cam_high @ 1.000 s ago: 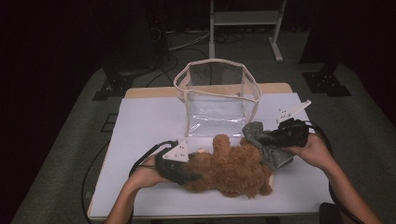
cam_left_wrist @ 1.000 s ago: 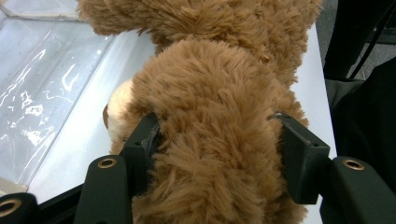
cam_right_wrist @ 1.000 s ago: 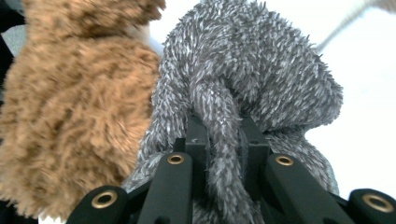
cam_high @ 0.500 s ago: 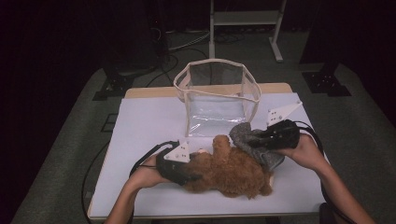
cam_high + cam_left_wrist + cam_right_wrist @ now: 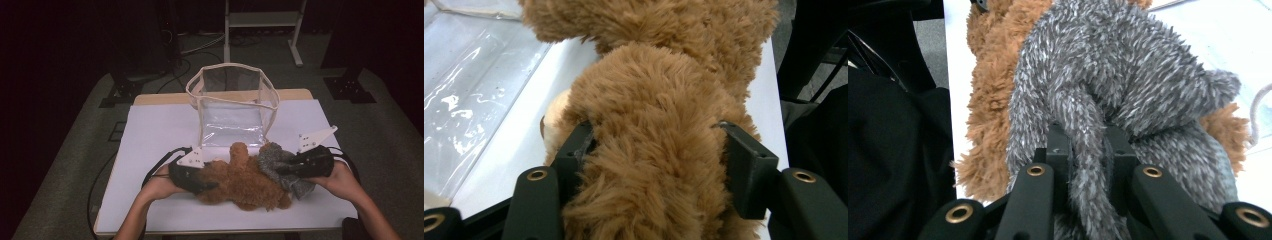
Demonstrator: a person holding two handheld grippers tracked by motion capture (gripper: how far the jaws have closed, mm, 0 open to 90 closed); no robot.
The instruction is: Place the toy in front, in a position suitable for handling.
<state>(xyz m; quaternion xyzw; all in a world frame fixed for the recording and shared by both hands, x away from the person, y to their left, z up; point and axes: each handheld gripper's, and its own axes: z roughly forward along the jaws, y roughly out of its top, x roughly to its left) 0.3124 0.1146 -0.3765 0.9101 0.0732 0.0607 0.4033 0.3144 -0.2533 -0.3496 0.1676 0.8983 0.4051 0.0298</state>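
- Your left gripper (image 5: 212,186) clamps the brown bear (image 5: 245,181); your right gripper (image 5: 280,170) pinches the grey toy (image 5: 272,160).
- Both lie before the bag (image 5: 235,112), soft and light; grip deep.

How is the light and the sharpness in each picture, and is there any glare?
High view: white table lit, surroundings dark, slightly soft. Left gripper view: glare streaks on the clear bag; brown toy fairly sharp, near jaws a little blurred. Right gripper view: grey toy sharp, table overexposed.
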